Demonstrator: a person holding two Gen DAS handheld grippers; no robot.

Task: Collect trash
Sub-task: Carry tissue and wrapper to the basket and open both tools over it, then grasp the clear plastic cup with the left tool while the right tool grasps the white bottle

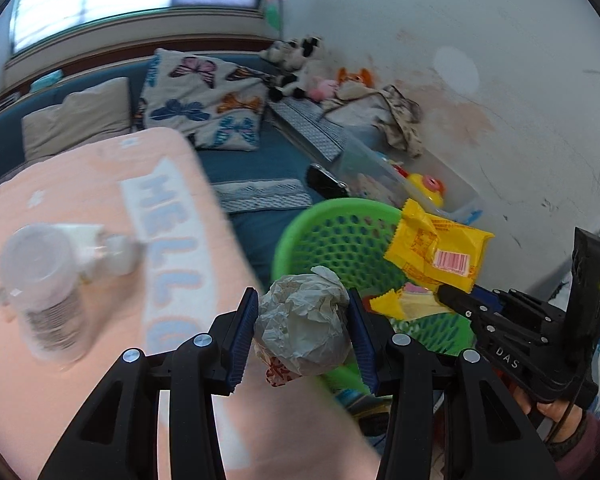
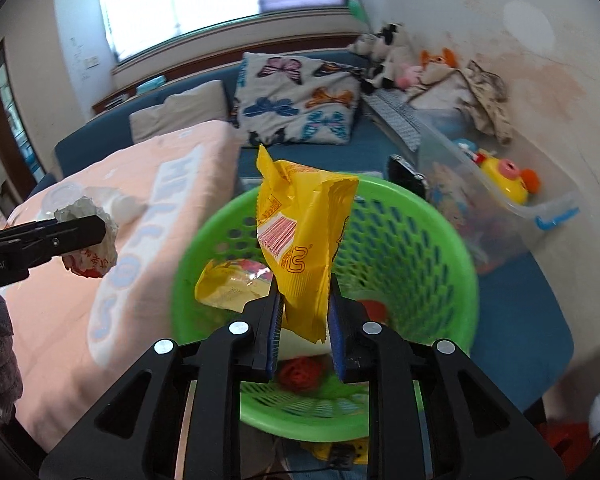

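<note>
My left gripper [image 1: 303, 300] is shut on a crumpled grey-white paper ball [image 1: 304, 328] with red print, held over the edge of the pink blanket just left of the green mesh basket [image 1: 340, 232]. The right wrist view shows that ball [image 2: 96, 256] in the left gripper [image 2: 100, 228] at the left edge. My right gripper [image 2: 303, 304] is shut on a yellow snack wrapper [image 2: 300, 232], upright above the basket [image 2: 460, 248]. Inside the basket lie another yellow wrapper [image 2: 228, 288] and a red scrap [image 2: 300, 372]. From the left wrist, the held wrapper [image 1: 436, 248] hangs over the basket's right side.
A pink blanket [image 1: 100, 184] with "HELLO" lettering covers the left; a clear plastic bottle [image 1: 44, 280] lies on it. A clear bin of toys [image 2: 500, 200] stands right of the basket by the wall. A butterfly pillow [image 2: 296, 100] and plush toys lie behind on the blue couch.
</note>
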